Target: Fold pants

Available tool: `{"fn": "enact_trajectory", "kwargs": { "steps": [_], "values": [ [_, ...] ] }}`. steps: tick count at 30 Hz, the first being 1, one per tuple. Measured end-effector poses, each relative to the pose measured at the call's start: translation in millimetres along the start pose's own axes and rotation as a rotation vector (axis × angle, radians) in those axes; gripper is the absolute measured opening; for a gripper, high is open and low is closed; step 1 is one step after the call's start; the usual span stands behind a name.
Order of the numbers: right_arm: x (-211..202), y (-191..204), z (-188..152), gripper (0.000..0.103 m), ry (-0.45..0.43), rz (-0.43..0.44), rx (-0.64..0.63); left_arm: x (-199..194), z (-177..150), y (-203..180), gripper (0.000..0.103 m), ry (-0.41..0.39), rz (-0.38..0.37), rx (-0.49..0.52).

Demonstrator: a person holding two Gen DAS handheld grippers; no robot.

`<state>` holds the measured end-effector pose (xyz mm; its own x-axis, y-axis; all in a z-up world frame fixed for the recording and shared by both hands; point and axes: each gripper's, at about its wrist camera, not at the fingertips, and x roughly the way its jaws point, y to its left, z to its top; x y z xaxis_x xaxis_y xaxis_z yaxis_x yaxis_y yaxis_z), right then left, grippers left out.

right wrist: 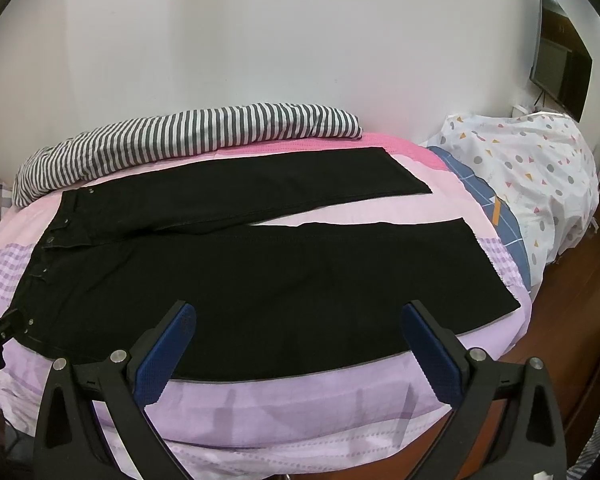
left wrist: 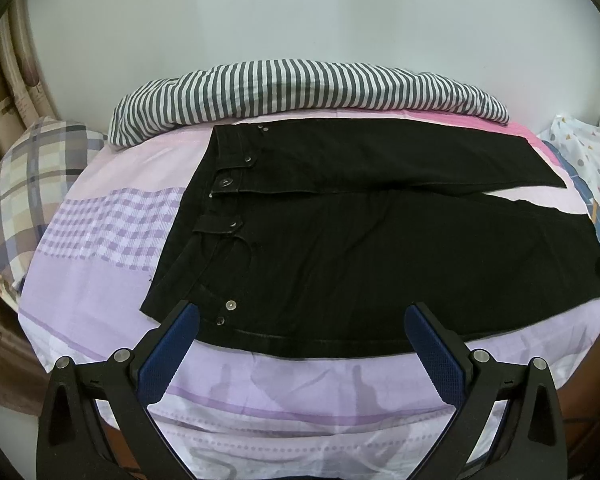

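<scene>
Clearly the folding has not begun: the black denim pants (left wrist: 380, 248) lie spread flat on the bed with the lilac and pink patterned sheet (left wrist: 112, 240), waistband to the left with its metal buttons showing, and the two legs running off to the right, parted by a narrow wedge of sheet near the hems. Behind them a grey-and-white striped rolled blanket (left wrist: 300, 88) lies along the white wall, a plaid pillow (left wrist: 32, 184) sits at the left end of the bed, and a white cover with coloured shapes (right wrist: 532, 176) is heaped at the right end. The left tongs (left wrist: 302, 320) hover over the near edge of the pants by the waistband corner, their blue-padded jaws spread wide with nothing between them; the right tongs (right wrist: 298, 316) hang over the near leg further toward the hem, likewise wide open and empty. I judge this to be the approach before the first grasp. The next move likely calls for each pair of tongs to come down on the near edge, one at the waistband and one near the hem, and pinch only the cloth, not the sheet beneath, then carry the near leg over onto the far one with the edges aligned.
</scene>
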<state>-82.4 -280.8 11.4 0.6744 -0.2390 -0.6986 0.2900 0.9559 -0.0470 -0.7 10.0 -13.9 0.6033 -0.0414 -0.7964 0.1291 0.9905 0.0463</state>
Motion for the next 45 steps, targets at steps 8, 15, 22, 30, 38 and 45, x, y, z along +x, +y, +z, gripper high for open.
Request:
{"fn": "enact_trajectory", "kwargs": {
  "steps": [8,15,22,30,38,45],
  "values": [
    [0,2,-1,0.101,-0.007,-0.004,-0.001,0,-1,3,0.102,-0.014,-0.008,-0.008],
    [0,-3,-5,0.101,-0.015,0.003,0.015,-2,-2,4,0.102,-0.022,-0.011,-0.015],
    [2,-3,-8,0.101,-0.023,-0.013,0.010,-2,-2,4,0.102,-0.022,-0.009,-0.014],
    [4,-5,-12,0.101,-0.025,-0.012,0.021,-3,-3,4,0.102,-0.028,-0.006,-0.011],
    [3,-4,-11,0.101,-0.026,-0.011,0.012,-4,-4,1,0.102,-0.029,-0.005,-0.009],
    [3,-4,-10,0.101,-0.026,-0.010,0.012,-4,-4,2,0.102,-0.029,-0.006,-0.008]
  ]
}}
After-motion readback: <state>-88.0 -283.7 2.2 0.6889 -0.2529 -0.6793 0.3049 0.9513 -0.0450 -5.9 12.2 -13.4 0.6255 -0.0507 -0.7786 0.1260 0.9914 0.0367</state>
